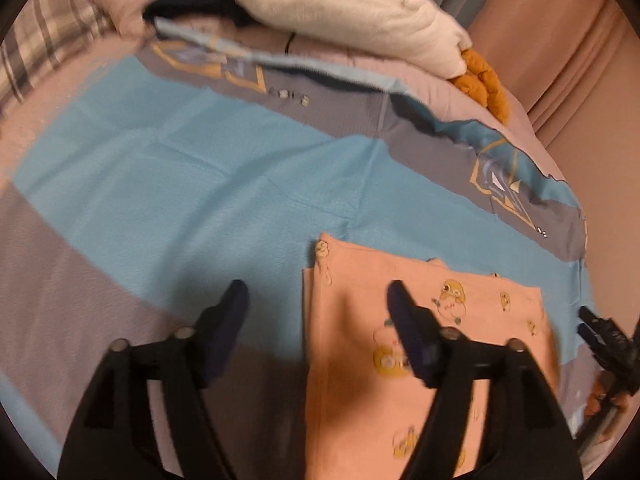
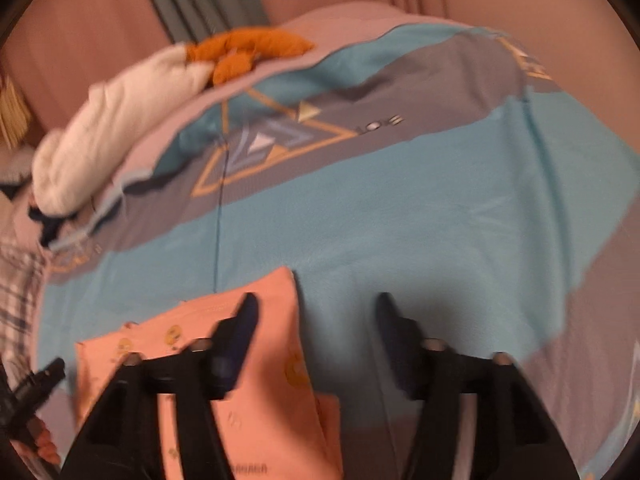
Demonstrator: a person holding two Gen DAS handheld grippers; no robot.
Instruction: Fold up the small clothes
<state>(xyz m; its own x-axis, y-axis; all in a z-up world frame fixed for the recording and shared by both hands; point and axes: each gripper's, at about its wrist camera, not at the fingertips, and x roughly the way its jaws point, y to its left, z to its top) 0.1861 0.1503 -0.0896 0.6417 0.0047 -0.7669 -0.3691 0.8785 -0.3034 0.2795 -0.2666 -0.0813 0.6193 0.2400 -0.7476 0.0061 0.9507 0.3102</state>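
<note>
The pink garment (image 1: 432, 344) lies folded flat on the bed's blue-grey cover (image 1: 200, 184), likely just laid down; the left tool (image 1: 316, 300) stands spread over its left edge, the right tool (image 2: 316, 312) spread over its right edge, neither pinching anything; the cover's small lettering is too blurred to read.

Folded pink garment (image 1: 360, 312) — yellow cartoon prints — flat on bedspread (image 1: 160, 184).
</note>
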